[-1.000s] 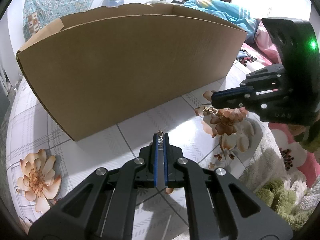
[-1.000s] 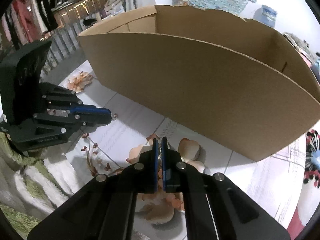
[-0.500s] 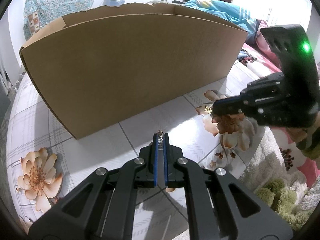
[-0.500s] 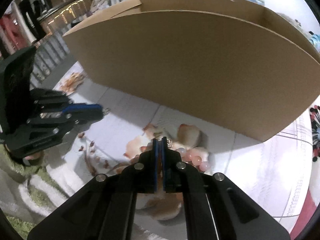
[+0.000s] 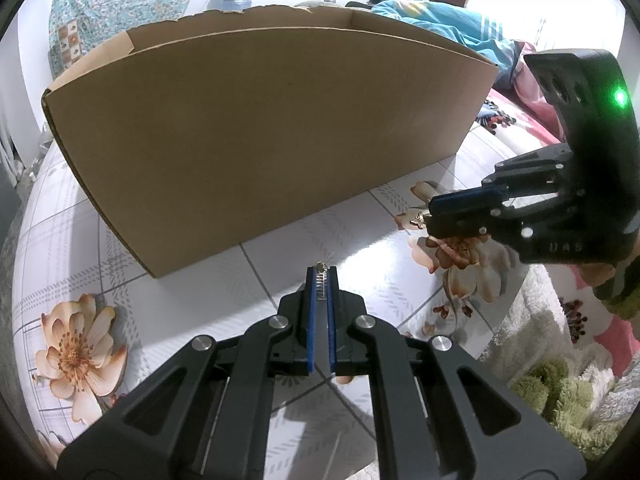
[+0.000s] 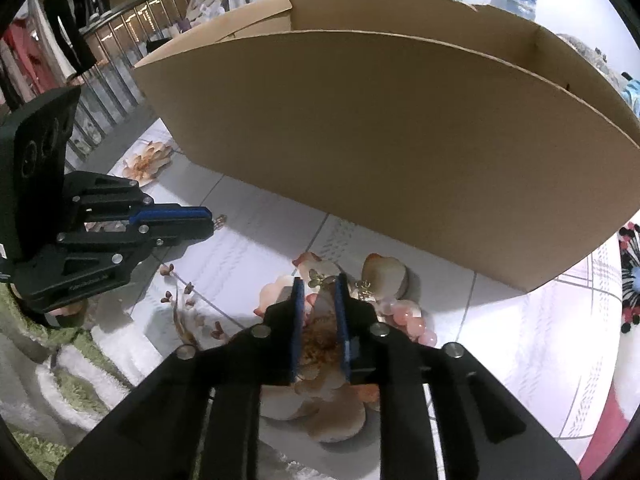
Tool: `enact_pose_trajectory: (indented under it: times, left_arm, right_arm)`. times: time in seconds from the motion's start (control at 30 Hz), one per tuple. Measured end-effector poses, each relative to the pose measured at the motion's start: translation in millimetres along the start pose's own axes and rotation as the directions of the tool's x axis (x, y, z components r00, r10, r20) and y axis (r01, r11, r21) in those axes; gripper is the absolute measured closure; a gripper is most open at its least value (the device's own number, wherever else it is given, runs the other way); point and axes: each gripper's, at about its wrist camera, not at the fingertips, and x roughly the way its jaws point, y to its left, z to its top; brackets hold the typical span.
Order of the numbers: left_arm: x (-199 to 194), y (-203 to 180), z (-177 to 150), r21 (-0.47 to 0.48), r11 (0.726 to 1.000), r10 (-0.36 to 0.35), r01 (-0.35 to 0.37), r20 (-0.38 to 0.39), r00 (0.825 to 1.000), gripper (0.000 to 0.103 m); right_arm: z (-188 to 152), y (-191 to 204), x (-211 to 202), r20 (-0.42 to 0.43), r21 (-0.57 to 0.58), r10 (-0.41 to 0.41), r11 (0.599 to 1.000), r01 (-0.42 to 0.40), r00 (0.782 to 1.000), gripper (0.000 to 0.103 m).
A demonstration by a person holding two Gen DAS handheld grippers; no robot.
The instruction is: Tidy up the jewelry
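Left tongs (image 5: 321, 276) are clamped on a small silvery chain piece (image 5: 320, 280) whose gold tip shows past the pads; we note no change there. Right tongs (image 6: 319, 292) have just been opening, after standing shut a second ago, and now gape slightly over the floral bench cloth (image 6: 256, 248). A gold butterfly-linked chain (image 6: 320, 279) lies at their tips, between the pads but not pressed, with pink beads (image 6: 404, 314) just to their right. We judge this a pick-up being prepared, not yet a grip. Beyond both tongs stands the open cardboard box (image 5: 256, 132), its near wall tall, so anything carried must rise over that rim. Clear cloth lies between the two tongs; fluffy fabric (image 5: 556, 384) borders the near side of the right tongs.
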Motion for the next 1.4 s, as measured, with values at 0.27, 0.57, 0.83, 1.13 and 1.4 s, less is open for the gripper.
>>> enact_pose_trajectory:
  times: [0.27, 0.57, 0.83, 1.13, 1.4]
  left_arm:
    - [0.0, -0.1, 0.2, -0.001, 1.0, 0.0, 0.0, 0.0, 1.0, 0.099]
    - [-0.2, 0.0, 0.1, 0.0, 1.0, 0.0, 0.0, -0.001, 1.0, 0.099]
    - [-0.2, 0.2, 0.0, -0.001, 1.0, 0.002, -0.002, -0.001, 1.0, 0.099]
    - [-13.1, -5.4, 1.0, 0.019, 1.0, 0.001, -0.002, 0.025, 1.0, 0.099]
    - [-58.7, -18.7, 14.6, 0.046, 0.999, -0.015, 0.01, 0.106, 0.994, 0.099]
  right_arm:
    - [4.5, 7.4, 8.3, 0.022, -0.016, -0.053, 0.998, 0.054, 0.998, 0.079]
    - [8.2, 16.9, 15.1, 0.026, -0.024, -0.083, 0.996, 0.084, 0.996, 0.09]
    - [6.8, 15.7, 13.4, 0.041, -0.006, -0.076, 0.997, 0.077, 0.996, 0.091]
    - [2.6, 13.0, -17.9, 0.092, -0.007, -0.072, 0.997, 0.073, 0.993, 0.091]
    - [7.2, 26.1, -70.3, 0.192, -0.046, -0.015, 0.999, 0.024, 0.981, 0.091]
